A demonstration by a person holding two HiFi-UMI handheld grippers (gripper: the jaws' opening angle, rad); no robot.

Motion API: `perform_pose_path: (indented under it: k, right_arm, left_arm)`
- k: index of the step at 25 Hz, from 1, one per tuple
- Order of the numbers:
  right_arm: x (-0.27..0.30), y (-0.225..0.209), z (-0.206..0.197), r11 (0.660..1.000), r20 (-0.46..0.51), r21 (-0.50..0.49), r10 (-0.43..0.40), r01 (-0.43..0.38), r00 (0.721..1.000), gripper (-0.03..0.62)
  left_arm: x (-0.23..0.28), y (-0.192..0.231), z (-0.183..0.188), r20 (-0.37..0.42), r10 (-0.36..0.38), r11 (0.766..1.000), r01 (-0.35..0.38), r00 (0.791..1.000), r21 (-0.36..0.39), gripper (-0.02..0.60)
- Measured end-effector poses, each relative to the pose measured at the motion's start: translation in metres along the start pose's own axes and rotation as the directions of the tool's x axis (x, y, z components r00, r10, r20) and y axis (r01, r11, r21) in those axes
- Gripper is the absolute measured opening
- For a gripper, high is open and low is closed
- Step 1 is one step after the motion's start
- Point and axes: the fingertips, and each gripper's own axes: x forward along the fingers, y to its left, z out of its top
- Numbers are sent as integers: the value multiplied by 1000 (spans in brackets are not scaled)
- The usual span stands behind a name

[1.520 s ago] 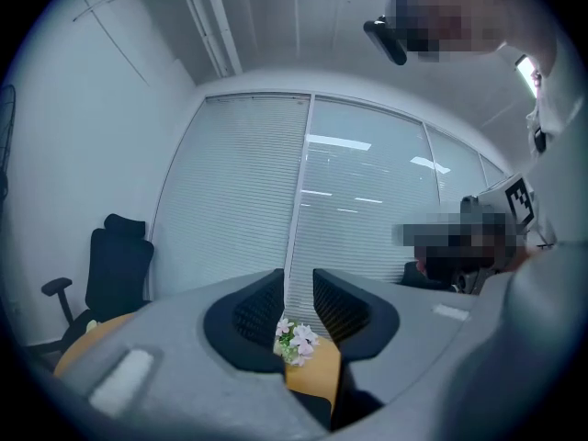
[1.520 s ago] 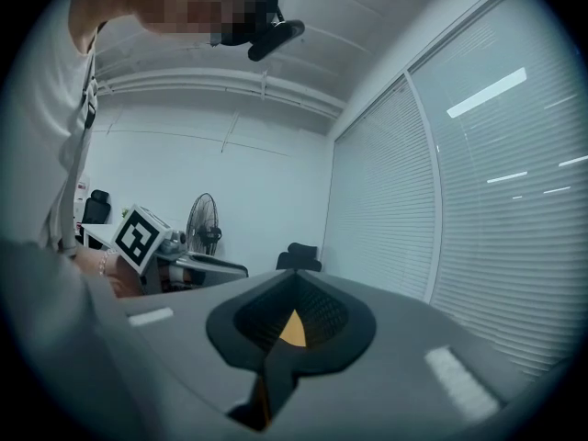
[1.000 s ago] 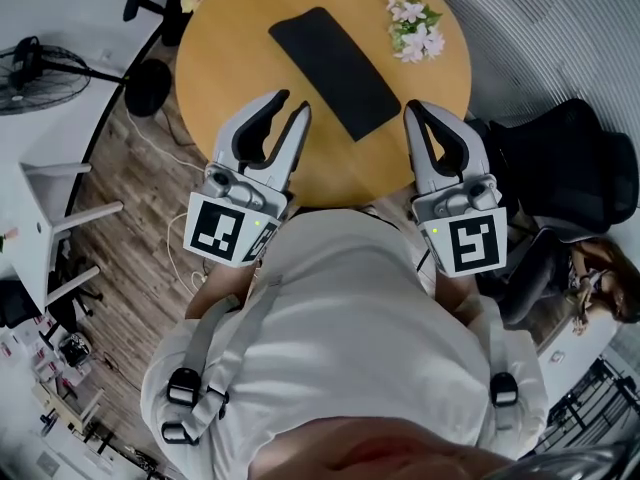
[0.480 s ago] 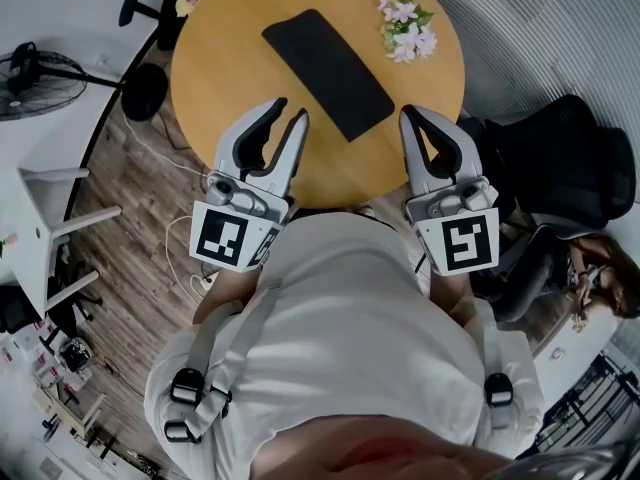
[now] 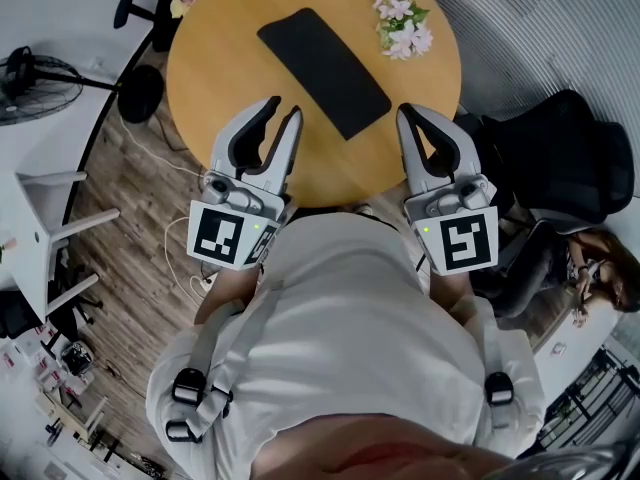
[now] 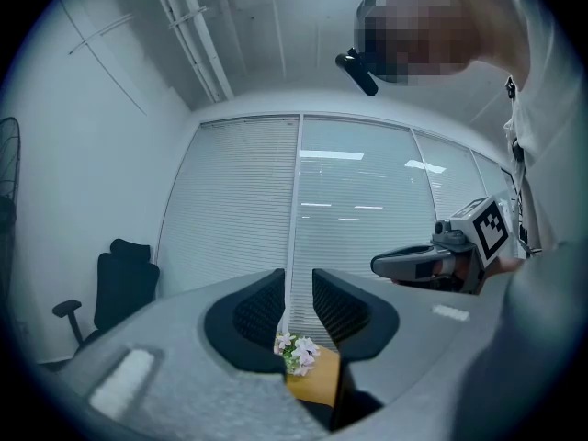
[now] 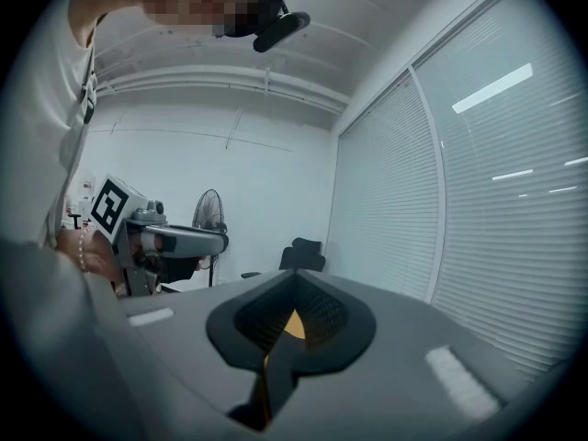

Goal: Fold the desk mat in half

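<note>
At the near rim of the round wooden table (image 5: 215, 58), a person is holding 2 grippers level. The left gripper (image 5: 283, 115) is standing with its jaws slightly parted and nothing between them; the right gripper (image 5: 406, 116) is pinched closed on nothing. Between them, the black rectangular desk mat (image 5: 323, 71) is lying flat and unfolded, its long axis running from 10 to 4 o'clock. Its near short end is sitting at 9 o'clock of the right gripper, likely the nearer one. Beyond, at 1 o'clock, pink-and-white flowers (image 5: 400, 28) are resting.
</note>
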Motion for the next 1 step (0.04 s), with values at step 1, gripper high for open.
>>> perform_pose_path:
  k: [1]
  right_arm:
    - [1, 0, 0, 1000, -2, -2, 1, -1, 1000, 5]
  left_arm:
    - [0, 1, -1, -1, 0, 1000, 0, 1000, -3, 97]
